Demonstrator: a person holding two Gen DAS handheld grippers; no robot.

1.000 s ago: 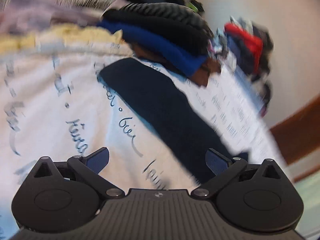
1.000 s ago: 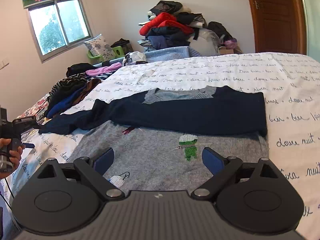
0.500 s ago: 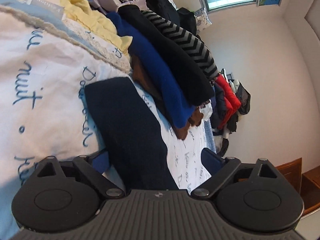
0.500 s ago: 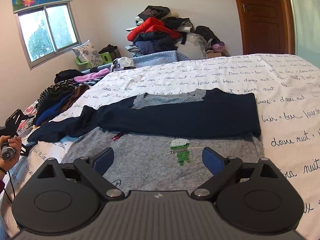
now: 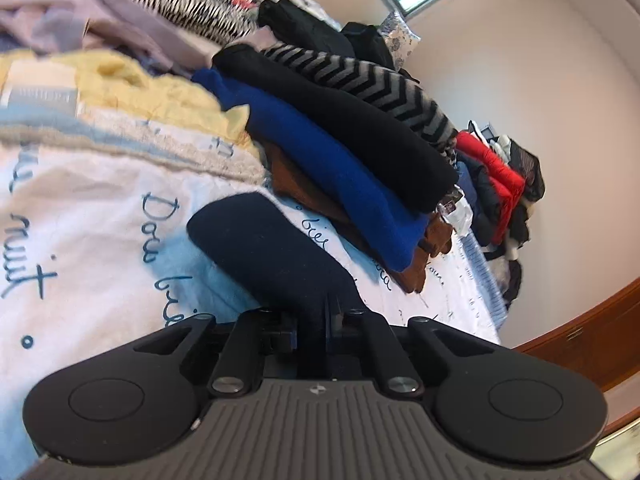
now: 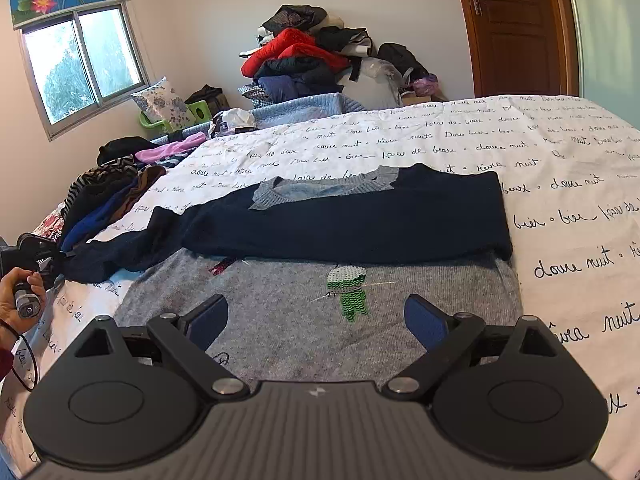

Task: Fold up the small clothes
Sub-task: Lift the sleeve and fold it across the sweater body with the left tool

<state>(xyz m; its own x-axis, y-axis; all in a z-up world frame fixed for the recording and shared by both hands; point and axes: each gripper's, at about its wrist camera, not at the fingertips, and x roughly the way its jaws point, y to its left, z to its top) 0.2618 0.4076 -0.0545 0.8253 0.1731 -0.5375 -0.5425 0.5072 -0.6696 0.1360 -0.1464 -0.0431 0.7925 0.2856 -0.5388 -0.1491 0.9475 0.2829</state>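
Left gripper [image 5: 314, 320] has its jaws clamped down to almost nothing on the dark navy knit sleeve [image 5: 272, 256] of the small grey-and-navy sweater [image 6: 320, 320]; sleeve fabric is pinched between the pads and runs away from the gripper across the white bedsheet printed with cursive script [image 5: 80, 220]. Seen from the right wrist, that sweater lies flat on the sheet, grey body with a green sequin figure [image 6: 347, 290] nearest the camera, the navy band folded across its upper part, grey collar behind it. The gripped sleeve trails off the sweater's left side toward the person's hand [image 6: 16, 292] at the bed edge. Right gripper [image 6: 316, 322] hovers over the grey hem, fingers spread wide, nothing between them. Just past the sleeve tip sits a stack of folded clothes, black, royal blue and brown [image 5: 340, 168]. Heap of red and dark garments [image 6: 304, 56] beyond the sweater, against the wall.
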